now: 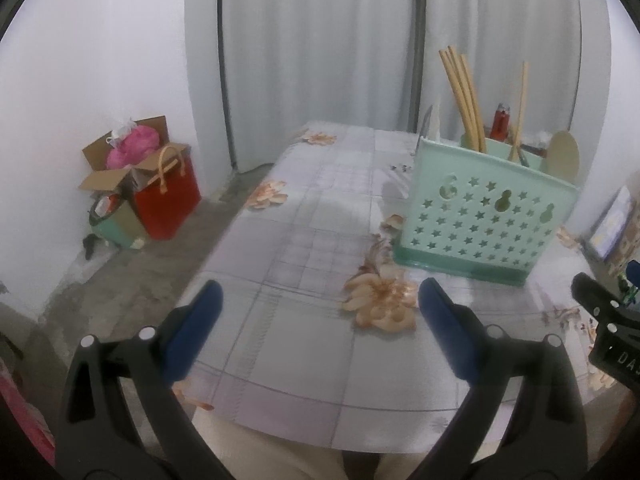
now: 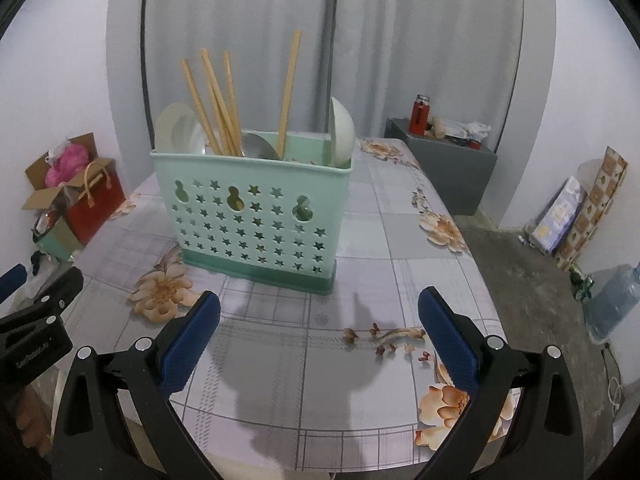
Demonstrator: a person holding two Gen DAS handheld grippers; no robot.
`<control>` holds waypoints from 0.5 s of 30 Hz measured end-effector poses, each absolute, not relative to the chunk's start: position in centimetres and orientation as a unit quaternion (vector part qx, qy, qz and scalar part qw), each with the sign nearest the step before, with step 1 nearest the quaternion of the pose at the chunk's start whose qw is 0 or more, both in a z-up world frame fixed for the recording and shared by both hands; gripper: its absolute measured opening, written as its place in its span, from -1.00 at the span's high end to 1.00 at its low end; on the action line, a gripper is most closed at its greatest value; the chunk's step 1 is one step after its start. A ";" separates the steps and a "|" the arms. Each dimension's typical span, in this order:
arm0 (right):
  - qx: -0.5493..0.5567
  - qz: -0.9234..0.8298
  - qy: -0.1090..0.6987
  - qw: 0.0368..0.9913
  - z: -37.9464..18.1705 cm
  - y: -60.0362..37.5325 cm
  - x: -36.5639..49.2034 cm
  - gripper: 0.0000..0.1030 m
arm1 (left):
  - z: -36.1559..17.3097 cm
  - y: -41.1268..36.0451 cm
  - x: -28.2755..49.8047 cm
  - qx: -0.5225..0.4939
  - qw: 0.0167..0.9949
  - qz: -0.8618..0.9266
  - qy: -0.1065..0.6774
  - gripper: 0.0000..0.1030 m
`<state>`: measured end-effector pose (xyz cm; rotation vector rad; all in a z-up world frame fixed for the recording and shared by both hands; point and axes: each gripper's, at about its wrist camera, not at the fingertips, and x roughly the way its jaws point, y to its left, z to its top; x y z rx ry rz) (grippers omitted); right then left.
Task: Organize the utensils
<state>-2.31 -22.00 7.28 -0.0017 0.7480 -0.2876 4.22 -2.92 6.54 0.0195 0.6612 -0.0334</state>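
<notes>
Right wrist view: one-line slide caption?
Open right tool facing a green utensil caddy holding chopsticks on a floral tablecloth.

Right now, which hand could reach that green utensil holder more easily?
Probably the right: its open tongs face the holder head-on, while from the open left tongs it stands off to the side.

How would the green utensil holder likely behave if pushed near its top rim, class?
The utensil holder looks tall and narrow-based, so it may tip rather than slide. Its perforated plastic walls suggest lightness. The long chopsticks leaning inside would probably rattle or shift.
</notes>
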 end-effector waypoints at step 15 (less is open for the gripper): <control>-0.001 -0.184 0.369 0.911 6.7 -22.5 -1.5 -0.87 | 5.8 -2.6 5.0 0.016 0.937 0.008 0.349 -0.83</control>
